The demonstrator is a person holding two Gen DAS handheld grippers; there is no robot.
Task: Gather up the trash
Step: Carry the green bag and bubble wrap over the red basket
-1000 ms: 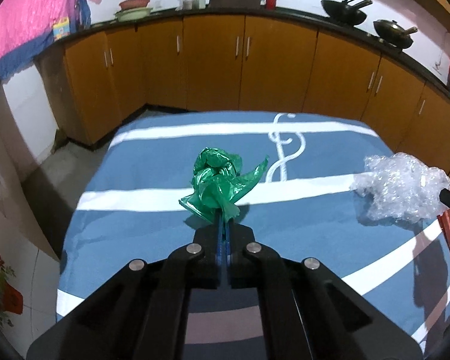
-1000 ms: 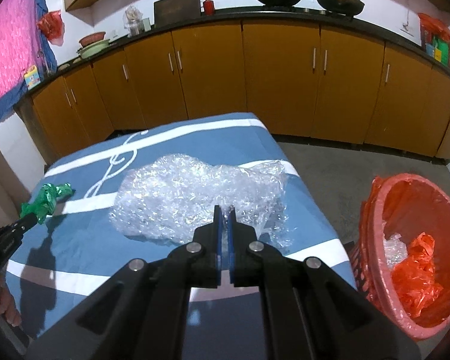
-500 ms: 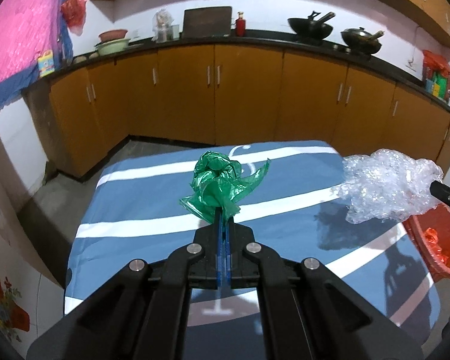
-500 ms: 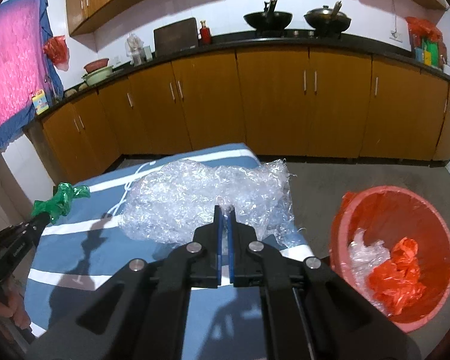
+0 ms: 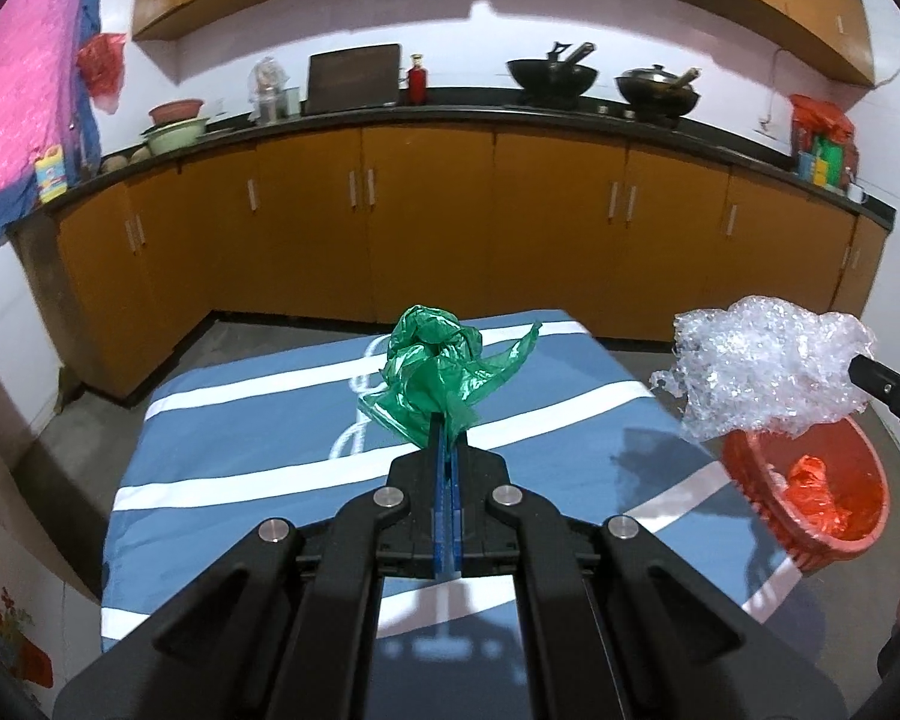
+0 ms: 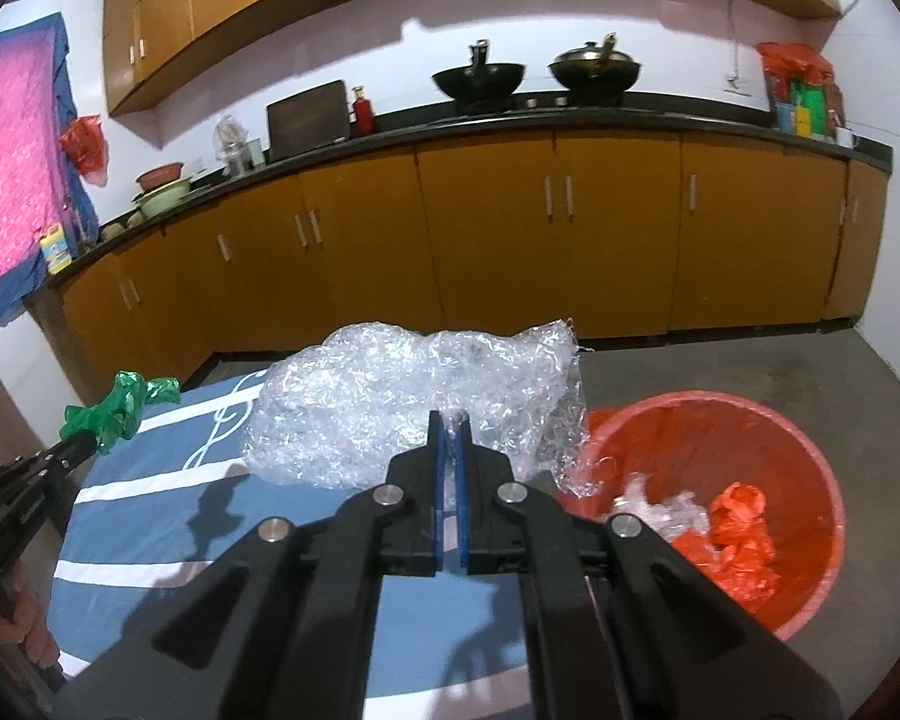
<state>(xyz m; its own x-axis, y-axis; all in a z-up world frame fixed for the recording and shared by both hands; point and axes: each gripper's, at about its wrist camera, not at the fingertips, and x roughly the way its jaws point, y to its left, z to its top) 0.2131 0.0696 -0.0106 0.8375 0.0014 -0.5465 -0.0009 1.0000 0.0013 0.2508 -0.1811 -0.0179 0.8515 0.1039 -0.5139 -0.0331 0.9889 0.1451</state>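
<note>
Kitchen with orange cabinets (image 5: 426, 222) along the back wall, and a table under a blue striped cloth (image 5: 258, 456) in front. A red bin (image 6: 768, 462) sits on the floor off the table's right edge. The right gripper (image 6: 448, 420) is clamped on a wad of bubble wrap (image 6: 390, 402) near the bin's rim. The left gripper (image 5: 448, 420) is pinched tight on a crumpled green bag (image 5: 432, 372), held up off the cloth.

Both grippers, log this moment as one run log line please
left gripper: shut on green plastic bag | right gripper: shut on bubble wrap | both above blue striped table | red bin: beside table
</note>
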